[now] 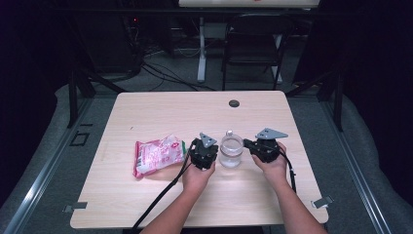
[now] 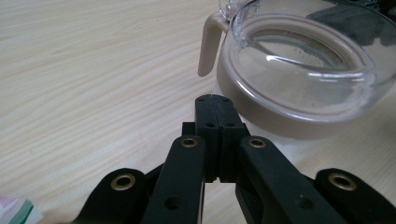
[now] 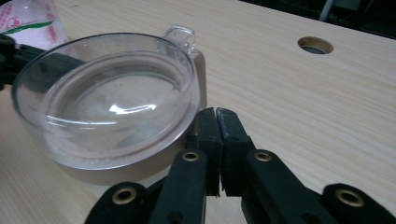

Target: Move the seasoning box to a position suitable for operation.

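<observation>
— Looking at the table (image 1: 146,105), where is the clear lidded jar (image 1: 231,150)?
— Mid-table, between both grippers, with a pink packet (image 1: 158,155) left of them.
— And the claws?
— Left gripper (image 2: 215,99) and right gripper (image 3: 216,112) are both pressed together, empty, just beside the jar.

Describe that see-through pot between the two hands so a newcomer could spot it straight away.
Start at the pale wooden table and look to its middle, between the person's two hand-held black tools. There stands a clear jar with a beige band and a clear lid. Unlike the flat pink and white packet lying to its left, it is round, upright and transparent.
</observation>
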Demonstrator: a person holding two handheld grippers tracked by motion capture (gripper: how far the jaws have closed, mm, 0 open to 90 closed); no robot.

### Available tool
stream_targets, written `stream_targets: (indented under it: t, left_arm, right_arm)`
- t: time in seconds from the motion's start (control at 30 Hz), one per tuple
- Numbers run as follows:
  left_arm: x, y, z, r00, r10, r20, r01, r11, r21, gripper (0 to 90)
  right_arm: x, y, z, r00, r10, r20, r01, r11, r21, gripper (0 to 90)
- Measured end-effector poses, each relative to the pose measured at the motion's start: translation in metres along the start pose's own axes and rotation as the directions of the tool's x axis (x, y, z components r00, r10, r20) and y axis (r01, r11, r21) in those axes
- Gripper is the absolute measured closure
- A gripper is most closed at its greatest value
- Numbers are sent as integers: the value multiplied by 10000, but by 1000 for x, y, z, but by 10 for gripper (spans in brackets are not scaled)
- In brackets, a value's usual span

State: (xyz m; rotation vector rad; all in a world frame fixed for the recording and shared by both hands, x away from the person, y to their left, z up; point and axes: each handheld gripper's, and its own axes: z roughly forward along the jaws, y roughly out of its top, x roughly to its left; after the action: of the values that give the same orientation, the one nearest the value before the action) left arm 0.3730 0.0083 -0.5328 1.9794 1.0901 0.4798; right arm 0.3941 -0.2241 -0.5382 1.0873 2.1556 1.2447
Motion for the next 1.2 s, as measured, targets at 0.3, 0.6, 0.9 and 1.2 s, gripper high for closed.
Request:
stream_targets:
  t: [0.3,0.6,0.9,1.2]
  left_arm:
    - [0,1,1,9997,199,123,-199,9998,60,900]
    - [4,-6,-12,9969,451,646,-457,9989,76,900]
    - [4,-15,-29,9892,637,1317,-649,9979,42,900]
    - [6,-20,-43,9839,970,1501,-953,9953,-184,900]
  right_arm:
    - [1,-1,-1,9997,163,-205,-159,9997,201,900]
    - [17,-6,-14,9998,-14,-208,24,9990,440,900]
    - [41,-15,-32,9997,-109,-225,123,9980,613,900]
    - [61,-22,-49,9981,-336,-520,379,9957,847,888]
